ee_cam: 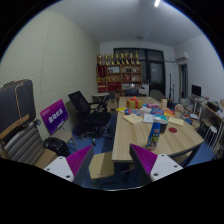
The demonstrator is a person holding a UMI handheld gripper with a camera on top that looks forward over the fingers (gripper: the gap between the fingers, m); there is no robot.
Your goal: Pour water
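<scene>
We hold the claw (110, 165) well back from the counter (180, 138), raised, looking down the length of an office room. Its two fingers stand wide apart with nothing between them; the pink pads (79, 160) face each other across an open gap.

The task's thing, as far as we can judge, is the bottle (154, 133) standing upright near the close end of the counter, ahead of the fingers and a little toward the right one. It looks dark and slim; we cannot tell whether a cap is on or how full it is. A receiving cup is not something we can pick out among the clutter (148, 110) farther along the counter.

Handling, as a judgement: a small plastic bottle of this kind is likely light if part-empty, with walls that yield under squeeze and a smooth, somewhat slippery skin. We would take it across the middle of the body, below the shoulder, both pads flat on opposite sides, pressing only firmly enough to stop slip, since over-squeezing could push water out.

An office chair (88, 108) stands left of the counter; shelves (120, 72) line the far wall.
</scene>
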